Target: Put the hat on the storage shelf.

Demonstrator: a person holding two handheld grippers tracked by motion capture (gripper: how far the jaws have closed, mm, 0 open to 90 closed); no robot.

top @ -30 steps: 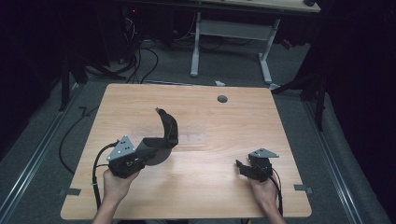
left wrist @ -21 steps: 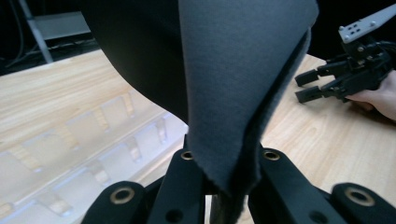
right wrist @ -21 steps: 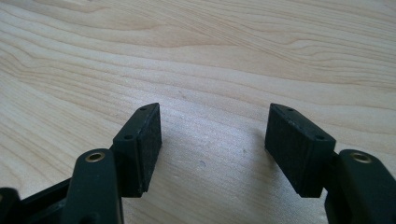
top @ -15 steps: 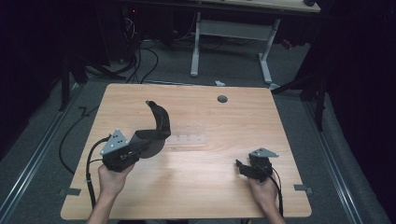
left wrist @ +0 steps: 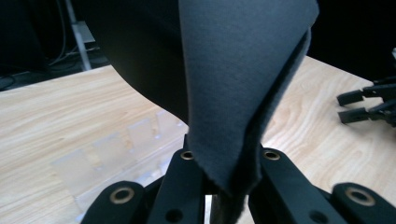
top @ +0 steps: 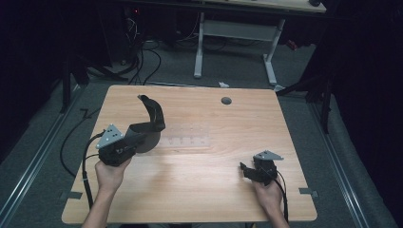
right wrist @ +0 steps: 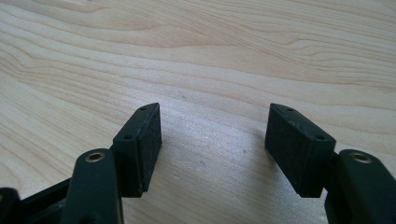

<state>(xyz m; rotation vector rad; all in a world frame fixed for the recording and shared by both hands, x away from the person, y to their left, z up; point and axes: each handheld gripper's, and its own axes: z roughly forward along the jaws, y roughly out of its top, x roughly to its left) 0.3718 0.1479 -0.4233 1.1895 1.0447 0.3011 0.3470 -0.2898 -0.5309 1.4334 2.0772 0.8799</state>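
While pinched in the left gripper [top: 138, 138], the dark felt sheet [top: 151, 121] arches above the bench [top: 214, 190].
Felt is light, soft and floppy; grip a folded edge, as shown. Right gripper [right wrist: 212, 149] rests wide open, holding nothing.

A dark grey cloth [top: 151, 124], plain and without pattern, is being held in the black left gripper [top: 124, 145], which is being topped by a light grey plate. In the left gripper view the cloth [left wrist: 233, 79] is being shown as charcoal on one face and nearly black in shadow. The table [top: 209, 190] is being shown in pale wood with a wavy tan grain. A clear, colourless tray [top: 185, 140] is being seen on it. The right gripper [top: 252, 172] is being shown in black with brass-coloured rivets, its pads [right wrist: 147, 140] being matte black. A dark round hole [top: 226, 100] is being shown in the tabletop.
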